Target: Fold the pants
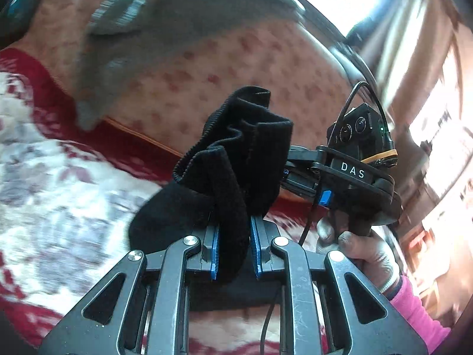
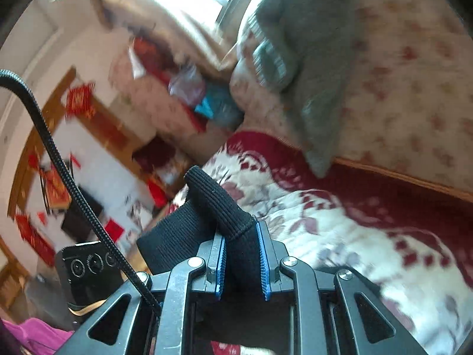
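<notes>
Black pants (image 1: 236,159) with a ribbed elastic waistband bunch up between both grippers, lifted above the bed. My left gripper (image 1: 235,236) is shut on a fold of the black fabric, its blue pads (image 1: 215,245) pressing on either side. In the same view the right gripper (image 1: 288,171) reaches in from the right, held by a hand (image 1: 354,245) with a pink sleeve, its fingers buried in the cloth. In the right wrist view my right gripper (image 2: 242,254) is shut on the ribbed waistband (image 2: 218,207), which sticks up past the blue pads (image 2: 264,260).
A red and white floral blanket (image 1: 59,201) covers the bed below. A grey garment (image 1: 153,38) lies on the pale flowered bedding (image 2: 414,103) behind. The left gripper's camera body (image 2: 85,275) shows at lower left. Blurred furniture and red decorations fill the room's left side.
</notes>
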{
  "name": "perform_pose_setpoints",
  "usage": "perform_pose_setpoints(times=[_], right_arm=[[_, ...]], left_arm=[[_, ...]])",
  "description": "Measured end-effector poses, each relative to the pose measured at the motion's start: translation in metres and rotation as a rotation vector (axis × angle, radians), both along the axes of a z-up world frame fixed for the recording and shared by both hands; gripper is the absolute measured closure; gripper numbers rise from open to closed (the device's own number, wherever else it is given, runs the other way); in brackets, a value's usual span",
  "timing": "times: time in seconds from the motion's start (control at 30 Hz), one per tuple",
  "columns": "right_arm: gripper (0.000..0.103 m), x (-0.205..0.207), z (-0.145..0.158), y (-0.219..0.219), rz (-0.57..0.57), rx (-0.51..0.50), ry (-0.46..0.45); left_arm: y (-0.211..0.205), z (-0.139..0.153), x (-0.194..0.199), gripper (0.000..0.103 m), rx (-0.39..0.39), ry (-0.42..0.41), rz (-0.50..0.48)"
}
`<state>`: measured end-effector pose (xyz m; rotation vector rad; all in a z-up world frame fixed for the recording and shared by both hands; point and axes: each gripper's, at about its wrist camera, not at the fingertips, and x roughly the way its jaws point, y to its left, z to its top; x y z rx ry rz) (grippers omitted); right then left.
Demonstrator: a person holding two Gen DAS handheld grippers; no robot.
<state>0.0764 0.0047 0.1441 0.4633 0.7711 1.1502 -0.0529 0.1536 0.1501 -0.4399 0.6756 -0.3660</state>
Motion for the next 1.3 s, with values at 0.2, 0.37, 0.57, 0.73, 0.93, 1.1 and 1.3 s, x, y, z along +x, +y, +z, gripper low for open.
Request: perform_pose_setpoints(times=[0.2,0.37,0.57,0.73,0.93,1.1,1.3], right_arm=[[0.085,-0.018,-0.053,-0.109,-0.175,0.020,0.106],[0.084,-0.027,-0.114,-0.162,-0.287,-0.051,0.203],[0.053,-0.044,-0.134,-0.196,-0.446,-0.227,0.228],[0.053,-0.063,-0.091,-0.216,-0.551,-0.241,0.154],[0.053,-0.082,-0.036,-0.190,-0.466,-0.155,0.048],[0.053,-0.088,-0.041,-0.137,-0.327,-0.173,0.055],[0.053,-0.102,-0.097,-0.106,-0.312,-0.421,0.052]], left_arm=[[-0.094,-0.033,0.012,0.087,0.100,0.048,-0.134],[-0.140,-0.083,0.015,0.087,0.197,0.118,-0.167],[-0.144,-0.081,0.001,0.082,0.238,0.125,-0.198],[-0.116,-0.058,-0.018,0.061,0.199,0.097,-0.212],[-0.089,-0.037,-0.030,0.054,0.204,0.024,-0.170],[-0.072,-0.044,-0.017,0.054,0.230,0.048,-0.093],[-0.069,-0.087,0.011,0.054,0.329,0.135,-0.040]])
